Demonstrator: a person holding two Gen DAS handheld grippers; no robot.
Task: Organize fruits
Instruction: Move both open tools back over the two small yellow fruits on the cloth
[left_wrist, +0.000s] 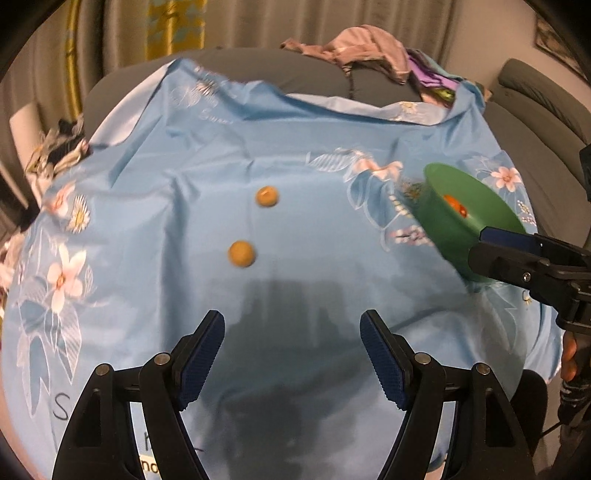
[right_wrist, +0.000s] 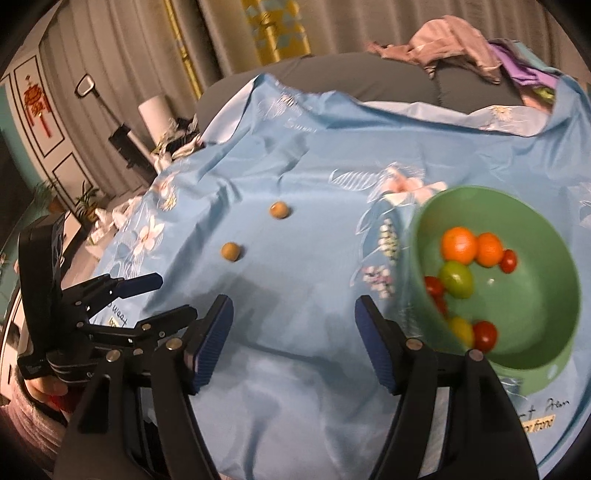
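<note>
Two small tan round fruits lie on the blue floral cloth: a far one (left_wrist: 267, 196) (right_wrist: 279, 210) and a near one (left_wrist: 242, 253) (right_wrist: 231, 251). A green bowl (left_wrist: 476, 210) (right_wrist: 554, 236) stands at the right and holds two oranges (right_wrist: 459, 244), a green fruit (right_wrist: 457, 279), a yellow one and red tomatoes (right_wrist: 484, 335). My left gripper (left_wrist: 291, 354) is open and empty, short of the near fruit. My right gripper (right_wrist: 293, 341) is open and empty, left of the bowl. Each gripper shows at the edge of the other's view.
The blue cloth (left_wrist: 295, 140) covers a grey sofa-like surface. A heap of pink and purple clothes (left_wrist: 369, 48) lies at the back right. More crumpled fabric (left_wrist: 59, 147) lies at the left edge. Curtains hang behind.
</note>
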